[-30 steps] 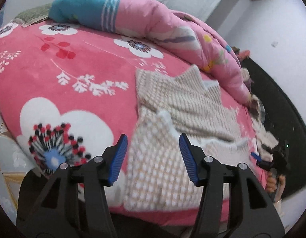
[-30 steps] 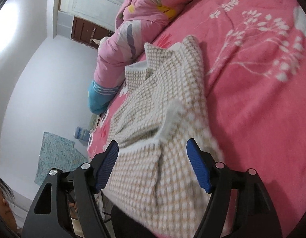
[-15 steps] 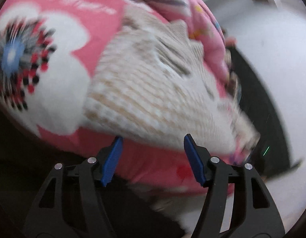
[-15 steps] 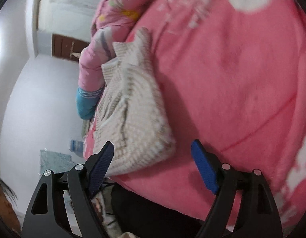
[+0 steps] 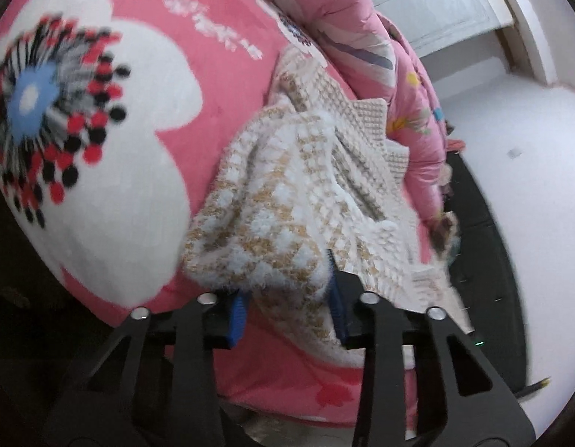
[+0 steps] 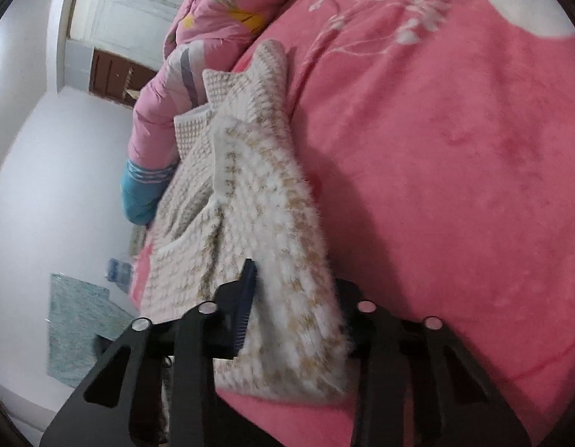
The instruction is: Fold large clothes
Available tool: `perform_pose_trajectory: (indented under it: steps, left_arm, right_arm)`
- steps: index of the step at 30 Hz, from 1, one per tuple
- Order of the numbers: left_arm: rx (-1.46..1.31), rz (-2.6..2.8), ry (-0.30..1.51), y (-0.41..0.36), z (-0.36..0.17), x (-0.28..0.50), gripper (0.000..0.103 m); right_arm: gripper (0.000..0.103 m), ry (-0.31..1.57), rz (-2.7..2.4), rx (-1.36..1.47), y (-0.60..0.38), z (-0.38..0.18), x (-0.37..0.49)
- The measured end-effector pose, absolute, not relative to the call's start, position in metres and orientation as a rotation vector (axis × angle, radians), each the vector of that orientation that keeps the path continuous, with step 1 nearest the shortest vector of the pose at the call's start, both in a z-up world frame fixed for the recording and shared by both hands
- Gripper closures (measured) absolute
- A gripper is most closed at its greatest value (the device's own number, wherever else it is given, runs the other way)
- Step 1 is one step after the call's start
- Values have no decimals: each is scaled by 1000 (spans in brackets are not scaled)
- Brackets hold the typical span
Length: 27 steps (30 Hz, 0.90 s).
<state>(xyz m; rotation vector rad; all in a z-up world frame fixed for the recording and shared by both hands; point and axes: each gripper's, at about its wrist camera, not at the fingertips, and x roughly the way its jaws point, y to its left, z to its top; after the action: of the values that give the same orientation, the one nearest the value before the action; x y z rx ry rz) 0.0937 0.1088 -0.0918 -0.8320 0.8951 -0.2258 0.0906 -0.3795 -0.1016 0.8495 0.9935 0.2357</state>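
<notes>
You are gripping the sweater hem at the bed edge with both the left gripper and the right gripper fingers closed on thick fuzzy knit, so uneven lifting is risking slippage.

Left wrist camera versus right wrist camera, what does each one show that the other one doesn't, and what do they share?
Only the left wrist view shows the big white flower with a blue centre printed on the bedspread. Only the right wrist view shows the brown wooden door and the teal patterned cloth low by the wall. Both show the beige and white knit sweater on the pink bedspread, the rolled pink quilt behind it, and sweater fabric between that view's own gripper fingers.
</notes>
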Motion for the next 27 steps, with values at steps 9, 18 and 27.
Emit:
perform_pose_trajectory:
  steps: [9,18,27]
  left_arm:
    - [-425,-139,719,69,-7,63,95]
    - [-509,-250,817,83,-20,33,94]
    - [-824,-313,949,141,-91,44,79]
  right_arm:
    - [95,853,242,680,-377,-25,67]
    - [96,870,222,717,-406,-25,32]
    - [54,1015,128,734,-438,-64,33]
